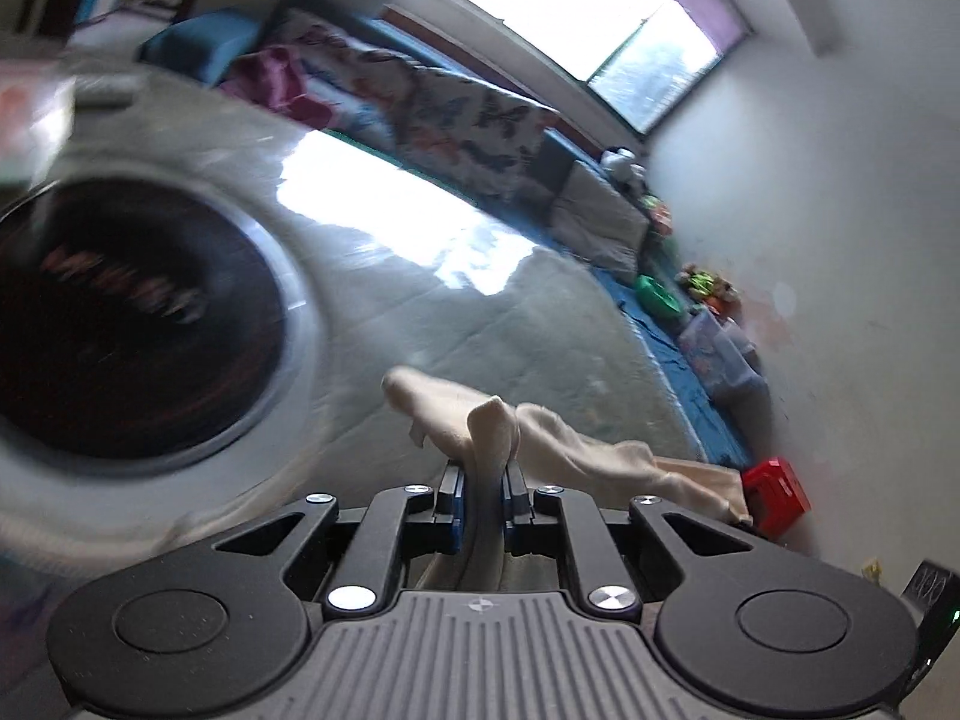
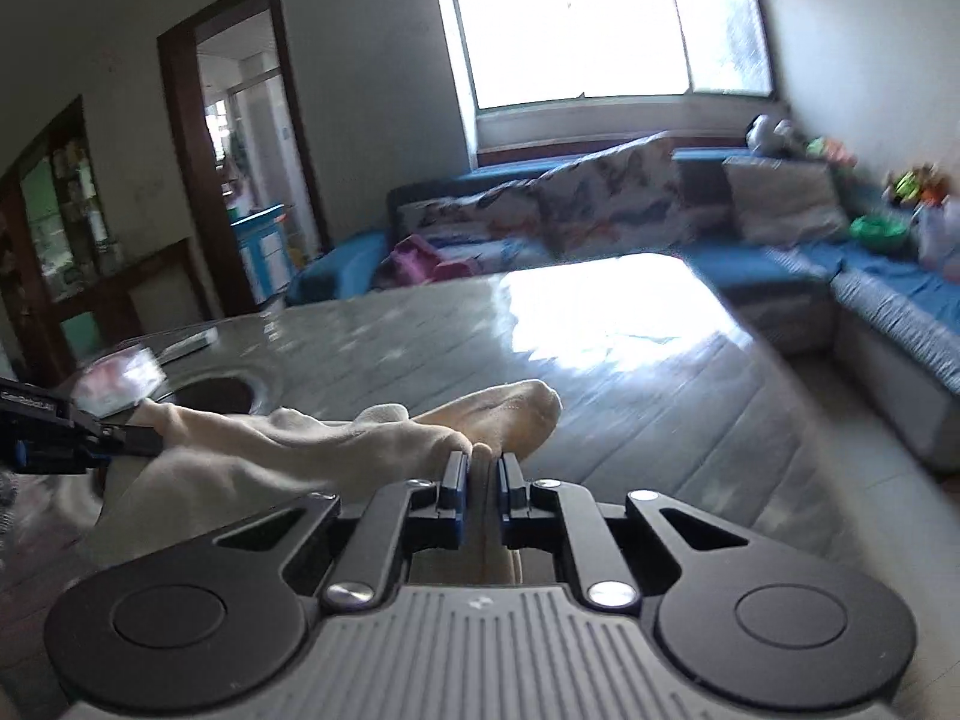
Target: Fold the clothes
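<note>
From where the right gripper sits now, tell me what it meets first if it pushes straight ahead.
The cream cloth its jaws already pinch, bunched just ahead of the right gripper. Past that, probably the glossy grey tabletop, since it seems angled downward; depth is uncertain.

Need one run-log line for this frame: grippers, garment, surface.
left gripper: shut on cream garment | right gripper: shut on cream garment | garment: held between both above grey table | fold: not yet done

The sock [image 2: 420, 426] is soft, fuzzy cream cloth, the table [image 2: 630, 396] is smooth, shiny stone-like grey, the gripper [image 2: 480, 468] is matt black plastic with shiny metal screws, and the sofa [image 2: 750, 267] is blue cloth.
</note>
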`<state>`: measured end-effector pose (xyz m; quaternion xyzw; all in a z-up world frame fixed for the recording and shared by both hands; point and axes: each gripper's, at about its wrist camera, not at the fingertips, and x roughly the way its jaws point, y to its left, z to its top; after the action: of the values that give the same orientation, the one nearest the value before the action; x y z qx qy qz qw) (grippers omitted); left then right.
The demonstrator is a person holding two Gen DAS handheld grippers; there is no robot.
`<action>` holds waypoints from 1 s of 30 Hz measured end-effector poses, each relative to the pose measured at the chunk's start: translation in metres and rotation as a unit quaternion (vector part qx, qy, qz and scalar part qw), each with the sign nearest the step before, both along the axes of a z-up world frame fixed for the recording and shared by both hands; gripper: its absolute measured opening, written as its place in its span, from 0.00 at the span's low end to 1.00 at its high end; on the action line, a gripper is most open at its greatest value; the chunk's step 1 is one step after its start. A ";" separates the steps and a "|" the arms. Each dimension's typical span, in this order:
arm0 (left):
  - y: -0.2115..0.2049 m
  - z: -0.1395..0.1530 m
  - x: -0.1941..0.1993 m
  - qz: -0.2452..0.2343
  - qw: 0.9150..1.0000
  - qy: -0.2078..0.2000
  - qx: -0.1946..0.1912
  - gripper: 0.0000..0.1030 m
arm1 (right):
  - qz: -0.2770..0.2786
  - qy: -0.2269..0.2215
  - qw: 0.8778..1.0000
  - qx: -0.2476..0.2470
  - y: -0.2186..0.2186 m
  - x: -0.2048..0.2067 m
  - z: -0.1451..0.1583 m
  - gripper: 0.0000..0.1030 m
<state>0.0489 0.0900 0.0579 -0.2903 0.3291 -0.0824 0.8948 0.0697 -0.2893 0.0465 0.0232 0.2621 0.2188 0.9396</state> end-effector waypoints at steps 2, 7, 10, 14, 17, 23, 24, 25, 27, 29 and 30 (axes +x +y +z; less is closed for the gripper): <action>-0.013 0.004 0.017 -0.013 1.000 -0.005 0.003 0.12 | -0.014 -0.011 1.000 -0.011 -0.006 0.009 0.008 0.09; -0.041 0.007 0.059 -0.042 0.999 -0.014 0.011 0.12 | -0.053 -0.024 0.998 -0.033 -0.024 0.038 0.018 0.09; -0.055 0.003 0.082 -0.059 0.998 -0.012 0.016 0.12 | -0.074 -0.020 0.996 -0.041 -0.033 0.057 0.016 0.09; -0.070 -0.007 0.109 -0.071 0.997 0.002 0.025 0.12 | -0.096 -0.001 0.994 -0.056 -0.041 0.086 0.003 0.09; -0.076 -0.018 0.126 -0.075 0.996 0.018 0.034 0.12 | -0.105 0.016 0.992 -0.063 -0.043 0.103 -0.012 0.09; -0.076 -0.040 0.146 -0.077 0.994 0.054 0.050 0.12 | -0.115 0.055 0.989 -0.080 -0.039 0.130 -0.043 0.09; -0.074 -0.043 0.147 -0.078 0.994 0.059 0.051 0.12 | -0.117 0.061 0.988 -0.082 -0.039 0.134 -0.048 0.09; -0.073 -0.046 0.147 -0.080 0.993 0.062 0.052 0.12 | -0.118 0.067 0.987 -0.084 -0.039 0.136 -0.052 0.09; -0.071 -0.048 0.144 -0.087 0.993 0.064 0.054 0.12 | -0.119 0.074 0.987 -0.083 -0.041 0.134 -0.059 0.09; -0.068 -0.050 0.139 -0.094 0.992 0.066 0.054 0.12 | -0.118 0.077 0.987 -0.081 -0.042 0.133 -0.059 0.09; -0.068 -0.050 0.137 -0.100 0.991 0.069 0.052 0.12 | -0.117 0.081 0.986 -0.082 -0.041 0.131 -0.058 0.09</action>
<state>0.1855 0.0222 0.0081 -0.2137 0.4211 -0.1344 0.8712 0.2010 -0.3307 -0.0117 -0.0060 0.3495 0.0826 0.9333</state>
